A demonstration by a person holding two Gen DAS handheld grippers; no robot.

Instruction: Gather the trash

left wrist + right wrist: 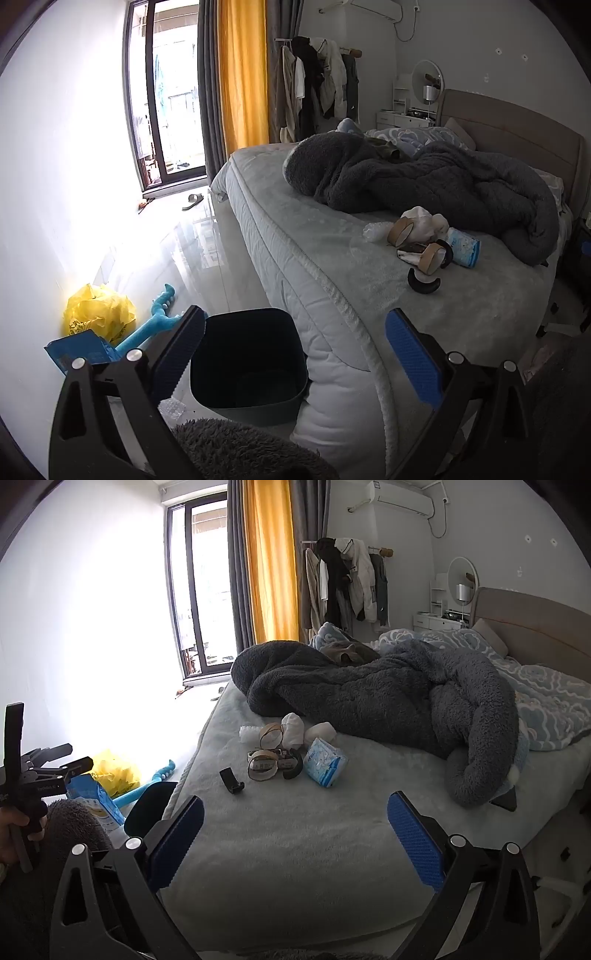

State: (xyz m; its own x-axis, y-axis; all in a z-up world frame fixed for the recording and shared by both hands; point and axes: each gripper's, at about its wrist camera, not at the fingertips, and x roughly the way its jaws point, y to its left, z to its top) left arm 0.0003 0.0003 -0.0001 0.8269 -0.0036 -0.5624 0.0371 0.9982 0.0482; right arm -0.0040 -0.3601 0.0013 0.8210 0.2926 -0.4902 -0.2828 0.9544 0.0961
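A heap of trash lies on the grey bed [295,834]: cardboard tape rings [263,768], crumpled white paper [293,729], a blue-and-white tissue pack [325,762] and a black curved piece [232,781]. In the left wrist view the same rings [400,230], tissue pack [463,246] and black piece [424,283] lie to the upper right. A dark empty bin [248,363] stands on the floor against the mattress corner, just ahead of my left gripper [295,354]. Both the left gripper and my right gripper [295,838] are open with nothing between their pads. The right one hovers over bare bedding, short of the heap.
A yellow bag [99,310], a blue carton [79,349] and a teal toy [155,321] lie on the glossy floor by the white wall. A dark fleece blanket [388,698] is bunched behind the trash. A hand with the other gripper [22,782] shows at the left.
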